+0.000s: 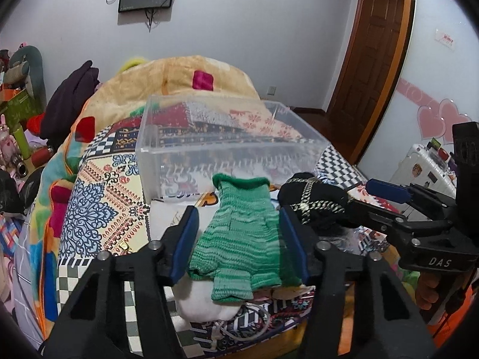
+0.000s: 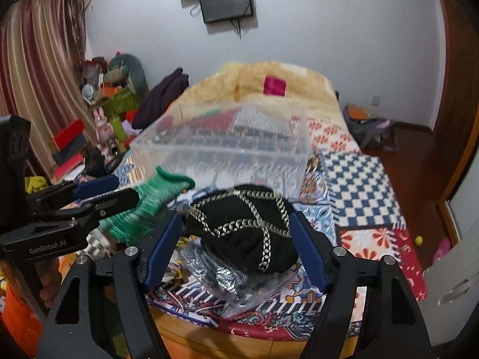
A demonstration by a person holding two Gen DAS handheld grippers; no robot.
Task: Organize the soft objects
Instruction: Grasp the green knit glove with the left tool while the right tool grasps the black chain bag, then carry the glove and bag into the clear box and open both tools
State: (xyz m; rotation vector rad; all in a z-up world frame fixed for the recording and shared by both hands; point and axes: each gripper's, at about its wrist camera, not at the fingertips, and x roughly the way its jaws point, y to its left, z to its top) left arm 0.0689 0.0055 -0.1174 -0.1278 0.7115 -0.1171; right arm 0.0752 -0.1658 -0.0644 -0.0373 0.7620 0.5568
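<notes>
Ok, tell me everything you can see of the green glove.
The green glove is knitted, in striped light and darker green, with a rolled darker cuff pointing toward the clear box and short finger ends nearest the left camera. It looks soft and limp, lies between the open fingers of the left gripper, and sits over something white on the patterned bedspread. The black hat lies right beside it.

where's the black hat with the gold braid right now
The black fabric hat with gold braid sits between the right gripper's jaws, beside the green knitted glove, before the clear plastic box.
</notes>
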